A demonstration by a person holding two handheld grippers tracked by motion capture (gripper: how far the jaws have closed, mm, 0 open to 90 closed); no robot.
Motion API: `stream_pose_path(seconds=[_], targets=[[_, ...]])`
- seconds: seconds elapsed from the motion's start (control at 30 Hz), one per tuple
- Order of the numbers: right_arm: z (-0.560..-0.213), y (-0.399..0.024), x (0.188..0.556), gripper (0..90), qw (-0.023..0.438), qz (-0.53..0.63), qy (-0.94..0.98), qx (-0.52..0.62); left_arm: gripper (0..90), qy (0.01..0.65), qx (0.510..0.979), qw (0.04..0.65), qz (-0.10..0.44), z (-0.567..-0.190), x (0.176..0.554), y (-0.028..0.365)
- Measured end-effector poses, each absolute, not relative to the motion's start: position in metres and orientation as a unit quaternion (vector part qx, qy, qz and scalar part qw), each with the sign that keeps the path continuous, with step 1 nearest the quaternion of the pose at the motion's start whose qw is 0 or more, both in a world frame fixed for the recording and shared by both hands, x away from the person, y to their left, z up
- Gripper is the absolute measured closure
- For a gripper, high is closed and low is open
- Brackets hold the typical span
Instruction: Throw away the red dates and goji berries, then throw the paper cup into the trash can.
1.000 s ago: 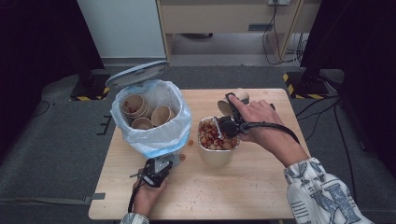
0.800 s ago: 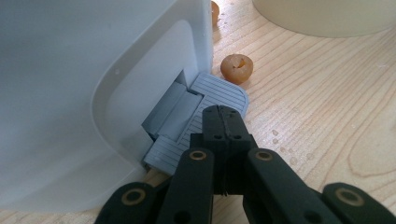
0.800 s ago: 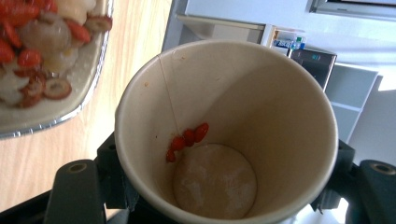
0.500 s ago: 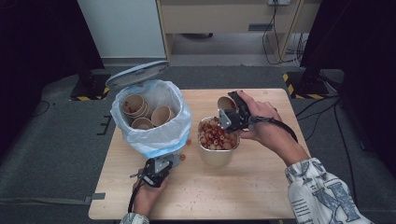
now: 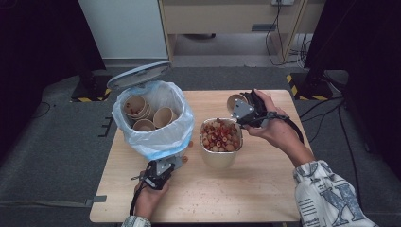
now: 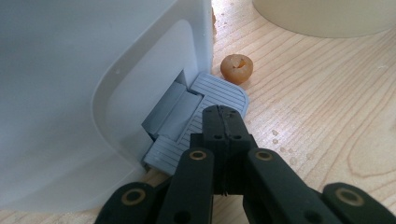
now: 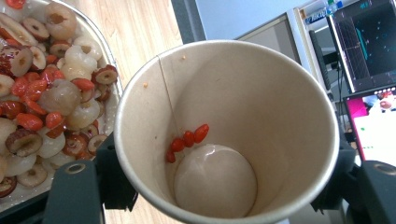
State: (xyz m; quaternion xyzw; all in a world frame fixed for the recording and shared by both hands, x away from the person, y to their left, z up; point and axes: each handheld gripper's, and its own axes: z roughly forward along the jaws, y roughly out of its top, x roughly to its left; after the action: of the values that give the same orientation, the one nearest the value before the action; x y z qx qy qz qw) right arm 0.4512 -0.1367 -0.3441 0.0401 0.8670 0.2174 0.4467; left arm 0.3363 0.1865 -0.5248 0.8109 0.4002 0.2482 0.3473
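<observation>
A paper cup (image 5: 235,101) is tilted on its side just beyond the fruit bowl, with my right gripper (image 5: 246,112) shut on it. In the right gripper view the cup (image 7: 261,102) is nearly empty, with a few red berries (image 7: 187,139) stuck to its inner wall. The metal bowl (image 5: 220,160) holds dried red dates, pale longans and red berries (image 7: 51,102). My left gripper (image 5: 160,172) is shut, its closed tip (image 6: 223,119) resting on the grey pedal (image 6: 205,95) of the white bin (image 6: 70,93).
The bin's lid (image 5: 138,74) stands raised, and its blue-white bag (image 5: 182,127) holds several used paper cups (image 5: 142,113). One loose longan (image 6: 236,68) lies on the wooden table (image 5: 265,189) beside the pedal. Small crumbs dot the table's front.
My right gripper has drawn the cup away from above the bowl, toward the far side of the table. The left hand has stayed on the pedal.
</observation>
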Motion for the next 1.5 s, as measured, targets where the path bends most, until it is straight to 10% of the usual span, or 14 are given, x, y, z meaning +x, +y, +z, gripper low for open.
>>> stream_pose_path(seconds=[1.5], targets=[[-0.363,-0.216,0.453,26.4,0.386,0.288,0.858,0.18,89.9,0.4,0.812,0.348,0.246,-0.525,0.336,0.187]])
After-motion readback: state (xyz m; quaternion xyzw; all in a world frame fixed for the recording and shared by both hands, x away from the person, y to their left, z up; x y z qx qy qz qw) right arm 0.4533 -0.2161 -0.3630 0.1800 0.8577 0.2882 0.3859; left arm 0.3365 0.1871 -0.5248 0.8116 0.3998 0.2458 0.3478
